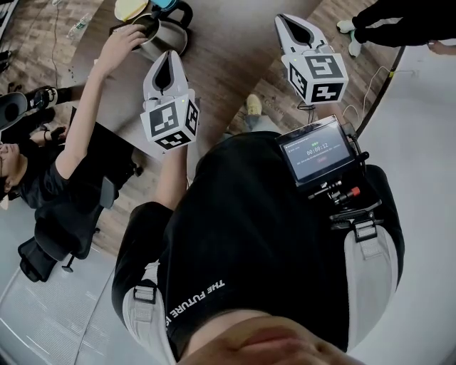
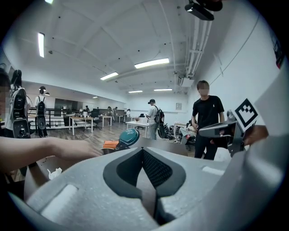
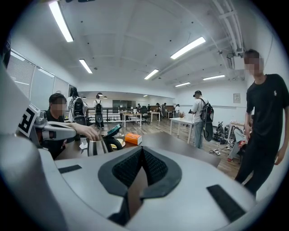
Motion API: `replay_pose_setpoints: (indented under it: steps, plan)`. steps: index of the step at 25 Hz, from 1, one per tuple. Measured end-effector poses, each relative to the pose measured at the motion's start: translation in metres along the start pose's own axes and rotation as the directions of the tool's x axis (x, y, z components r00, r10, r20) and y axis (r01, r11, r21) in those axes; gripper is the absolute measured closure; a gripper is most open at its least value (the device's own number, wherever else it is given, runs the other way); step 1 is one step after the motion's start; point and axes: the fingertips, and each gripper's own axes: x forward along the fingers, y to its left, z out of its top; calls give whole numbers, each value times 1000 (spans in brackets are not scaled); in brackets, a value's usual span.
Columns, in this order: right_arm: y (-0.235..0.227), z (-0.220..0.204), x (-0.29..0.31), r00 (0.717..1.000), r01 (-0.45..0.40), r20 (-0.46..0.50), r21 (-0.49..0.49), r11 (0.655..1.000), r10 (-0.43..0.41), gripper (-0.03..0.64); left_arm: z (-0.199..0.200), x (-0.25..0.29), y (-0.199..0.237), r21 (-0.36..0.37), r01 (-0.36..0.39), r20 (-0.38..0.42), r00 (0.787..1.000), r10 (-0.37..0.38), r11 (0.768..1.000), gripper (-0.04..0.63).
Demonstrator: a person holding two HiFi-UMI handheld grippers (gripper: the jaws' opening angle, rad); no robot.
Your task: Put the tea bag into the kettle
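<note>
A steel kettle (image 1: pixel 162 34) with a black handle stands at the far side of the brown table (image 1: pixel 235 50), its teal lid (image 2: pixel 129 136) raised. A seated person's hand (image 1: pixel 127 37) rests at the kettle's mouth. I hold both grippers up in the air, short of the kettle. My left gripper (image 1: pixel 169 57) is shut with nothing in it. My right gripper (image 1: pixel 286 19) is shut and empty too. In the right gripper view the kettle (image 3: pixel 95 146) is left of the jaws, with the hand on it. I cannot make out a tea bag.
An orange box (image 3: pixel 133 138) lies beside the kettle, and a crumpled white scrap (image 2: pixel 54 172) lies on the table at the left. A person in black (image 3: pixel 261 126) stands to the right of the table. An office chair (image 1: pixel 53 242) stands on the floor at the left.
</note>
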Motion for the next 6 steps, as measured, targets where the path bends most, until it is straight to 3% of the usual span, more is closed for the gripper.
replay_pose_setpoints:
  steps: [6]
  plan:
    - [1, 1, 0, 1000, -2, -2, -7, 1000, 2, 611, 1, -1, -1, -1, 5, 4, 1000, -5, 1000, 588]
